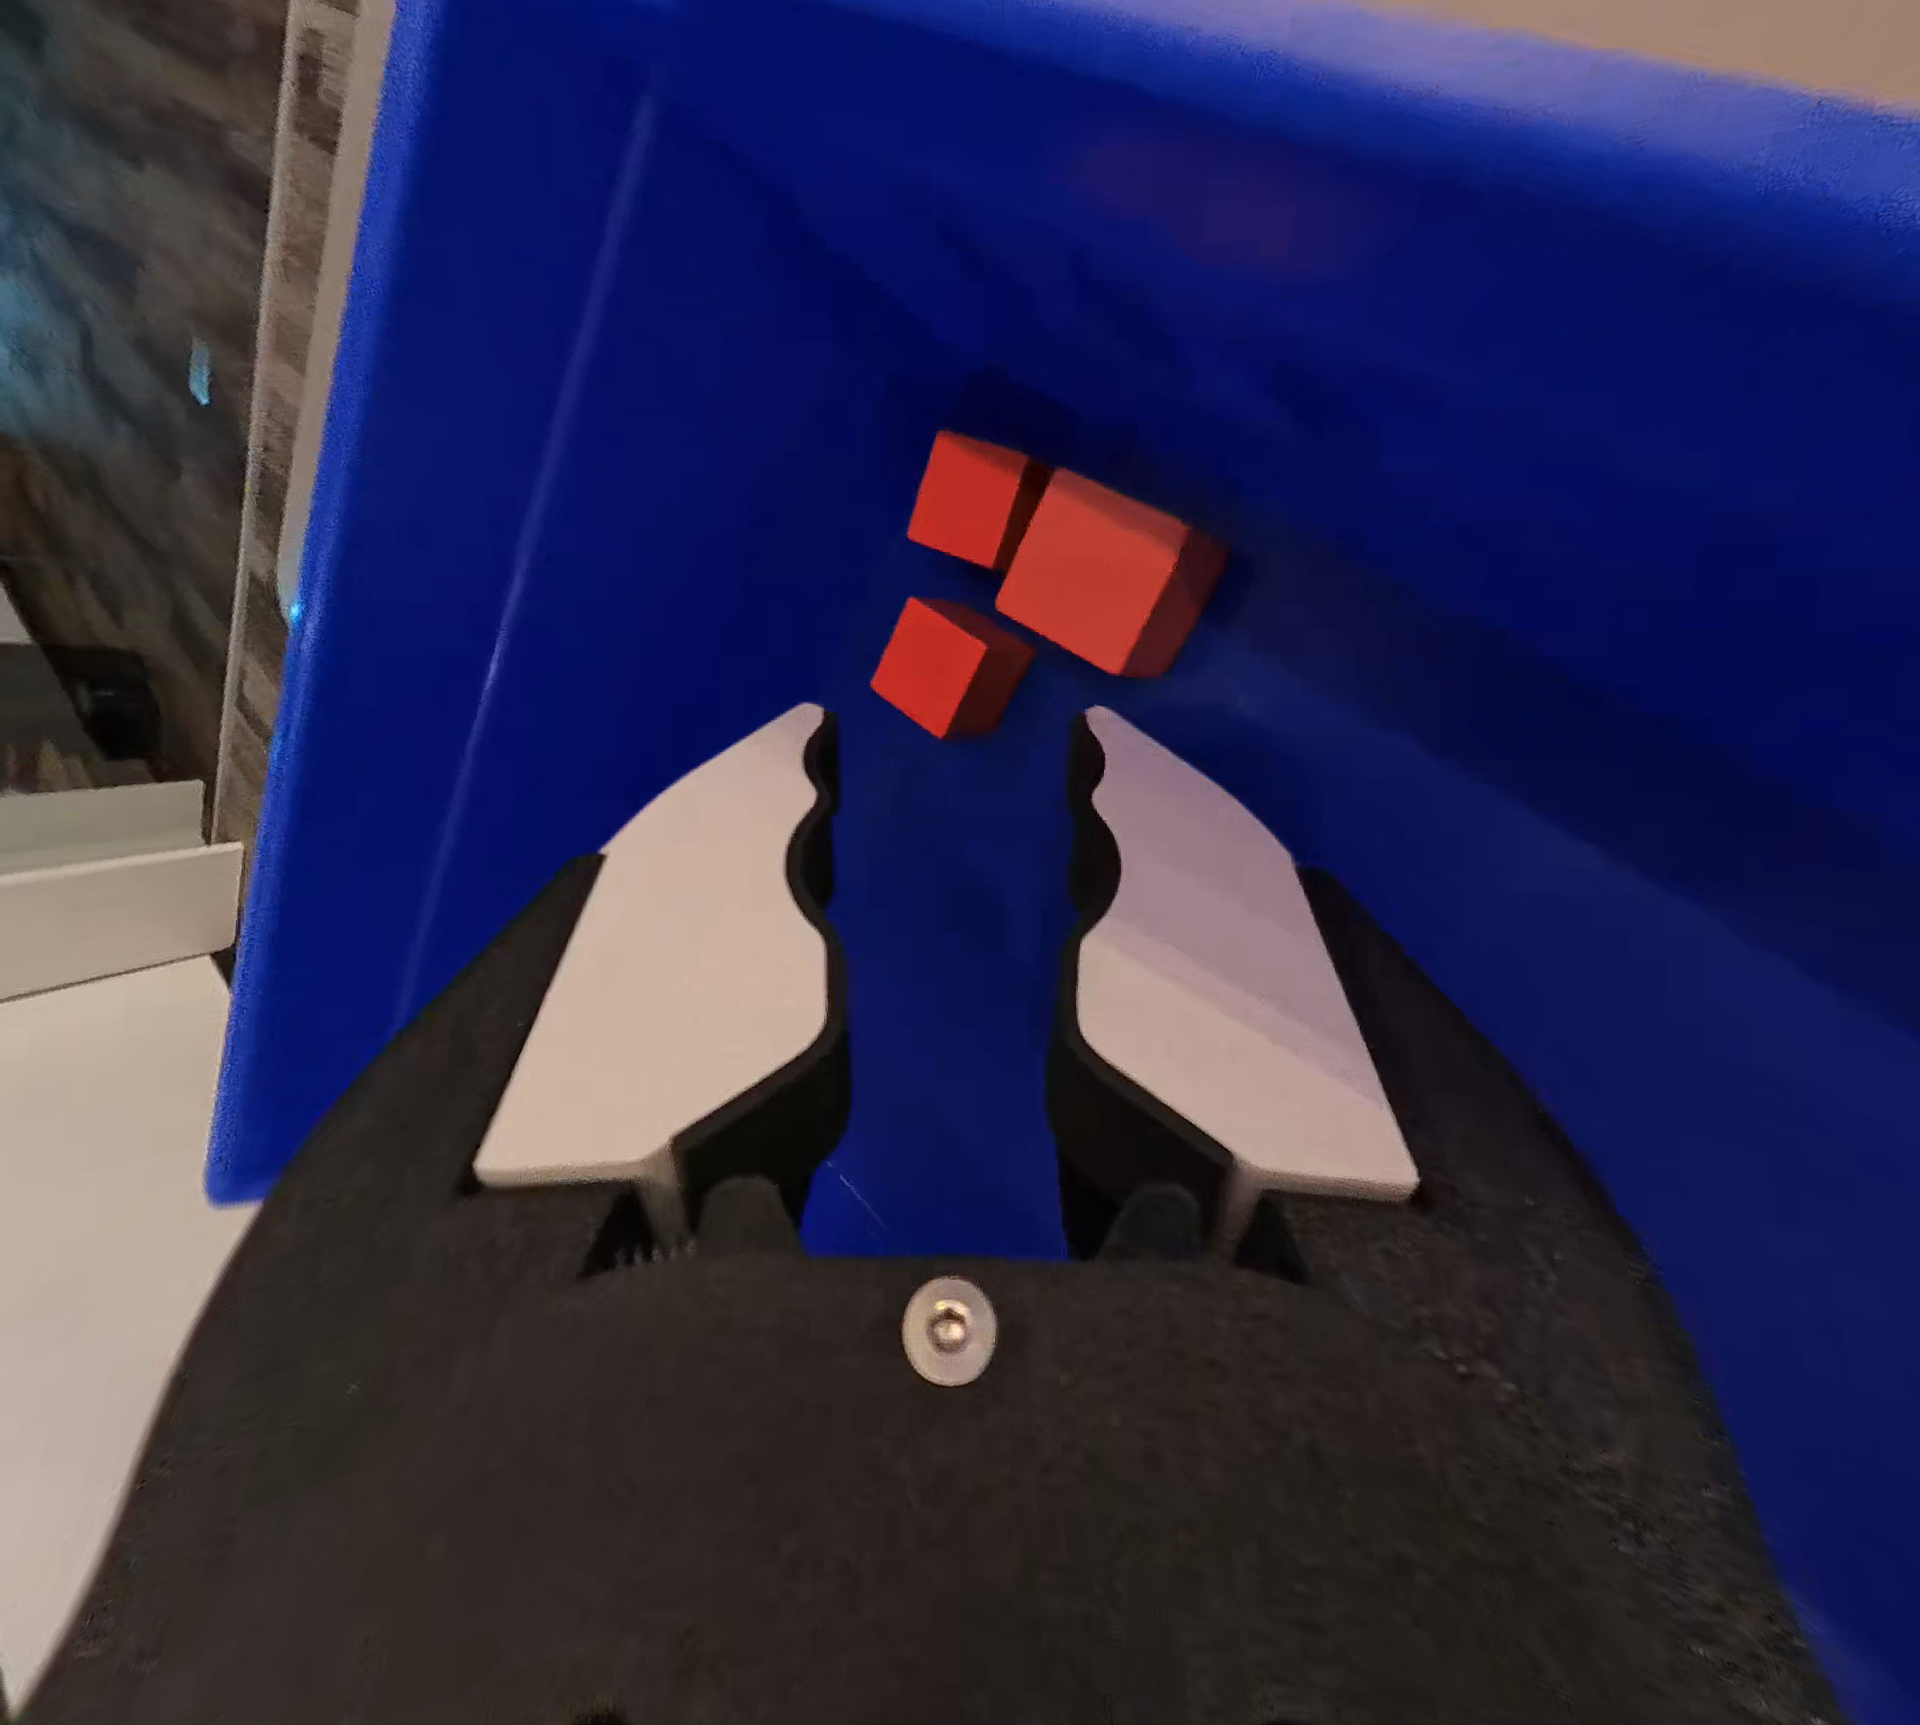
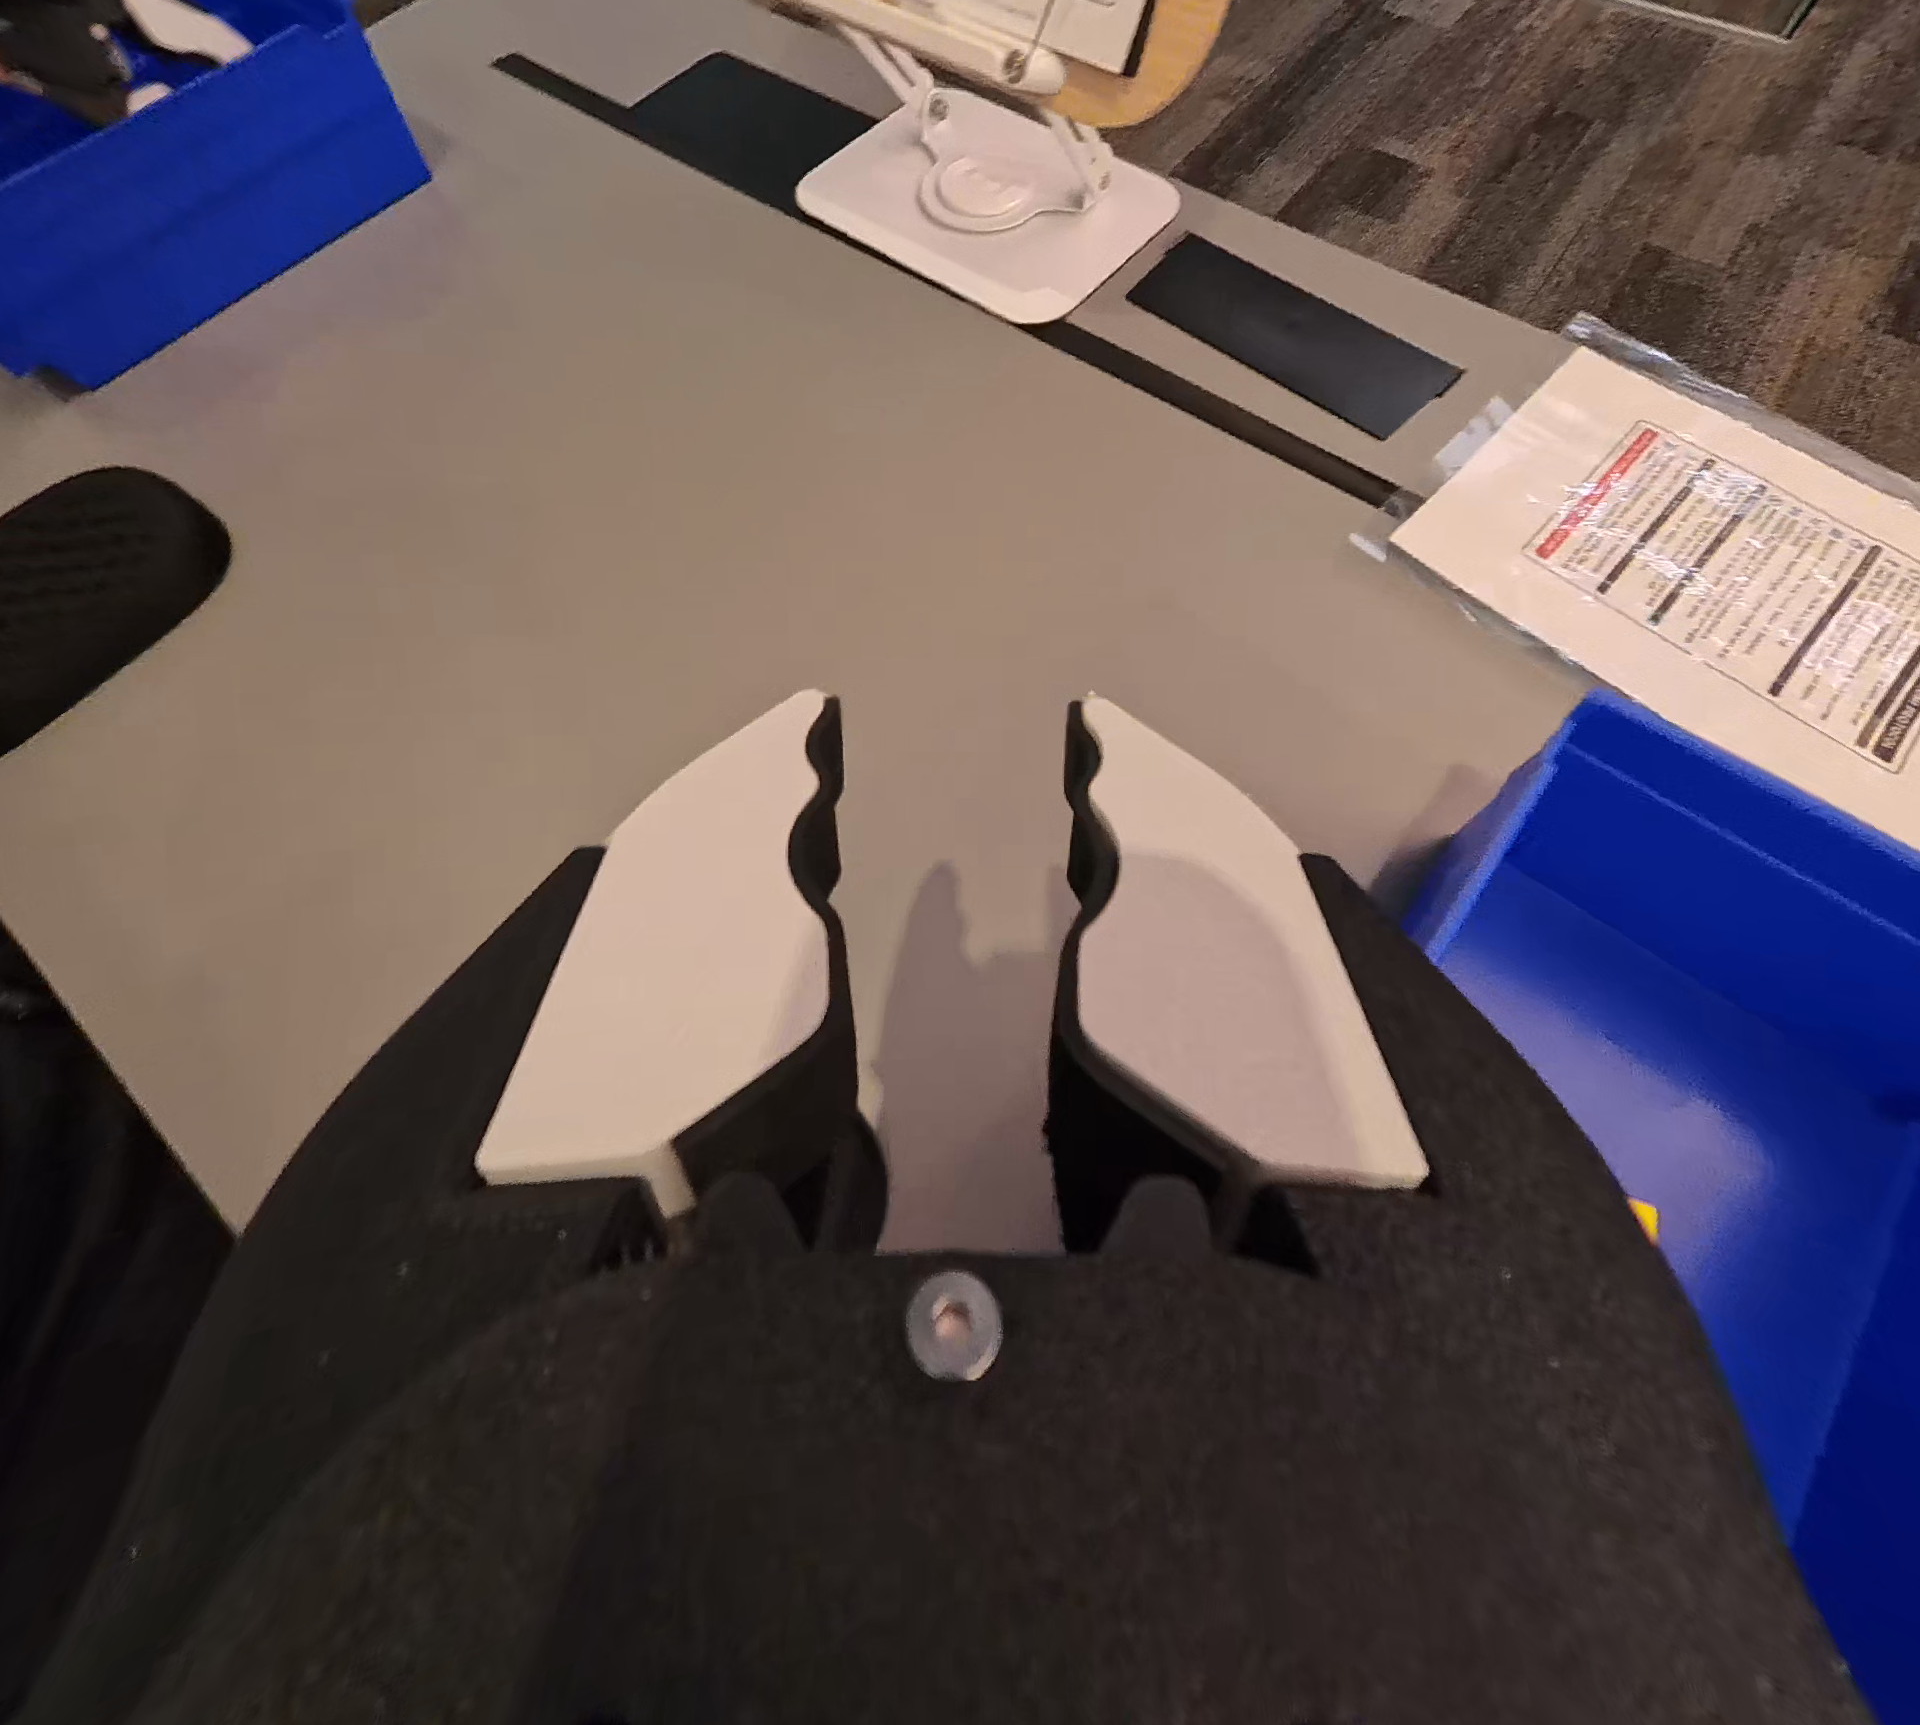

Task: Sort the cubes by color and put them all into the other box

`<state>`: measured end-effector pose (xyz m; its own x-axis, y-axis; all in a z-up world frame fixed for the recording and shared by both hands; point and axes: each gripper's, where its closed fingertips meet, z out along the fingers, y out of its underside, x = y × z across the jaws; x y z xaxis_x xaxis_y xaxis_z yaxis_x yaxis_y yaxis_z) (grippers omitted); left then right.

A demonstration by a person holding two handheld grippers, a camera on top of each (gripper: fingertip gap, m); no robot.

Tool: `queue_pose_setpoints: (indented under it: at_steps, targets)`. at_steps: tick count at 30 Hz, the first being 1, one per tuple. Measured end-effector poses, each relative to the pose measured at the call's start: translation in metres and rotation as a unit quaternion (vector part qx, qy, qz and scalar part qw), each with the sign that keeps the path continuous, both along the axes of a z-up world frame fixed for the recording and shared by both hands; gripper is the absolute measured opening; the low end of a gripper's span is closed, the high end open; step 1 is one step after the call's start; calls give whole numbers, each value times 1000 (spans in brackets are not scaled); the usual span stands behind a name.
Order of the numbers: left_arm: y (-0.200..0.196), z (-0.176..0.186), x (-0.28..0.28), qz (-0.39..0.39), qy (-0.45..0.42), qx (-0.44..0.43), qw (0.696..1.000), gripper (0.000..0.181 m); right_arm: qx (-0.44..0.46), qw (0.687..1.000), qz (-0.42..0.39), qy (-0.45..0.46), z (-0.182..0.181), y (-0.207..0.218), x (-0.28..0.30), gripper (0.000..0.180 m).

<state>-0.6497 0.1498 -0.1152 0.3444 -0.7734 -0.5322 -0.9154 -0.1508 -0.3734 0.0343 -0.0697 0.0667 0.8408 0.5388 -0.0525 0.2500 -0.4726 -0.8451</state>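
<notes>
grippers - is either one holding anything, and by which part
Nothing is held. The left gripper is open above three red cubes; the right gripper is open over bare table.

The left gripper points down into the blue box, its fingers parted with nothing between them. The right gripper hangs over the counter, tilted downward, its fingers likewise apart and empty.

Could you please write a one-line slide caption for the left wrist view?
Open left gripper poised inside a blue box, just short of three red cubes clustered on its floor.
</notes>
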Motion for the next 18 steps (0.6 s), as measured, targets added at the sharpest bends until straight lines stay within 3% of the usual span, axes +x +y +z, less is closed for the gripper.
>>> queue_pose_setpoints:
  at_steps: [9,18]
  targets:
    - [11,-16,10,-47,-26,-111,992,35,-31,999,16,-11,-15,-33,-23,41]
    - [5,-16,3,-13,-44,-180,983,22,-59,997,40,-26,-33,-36,-37,40]
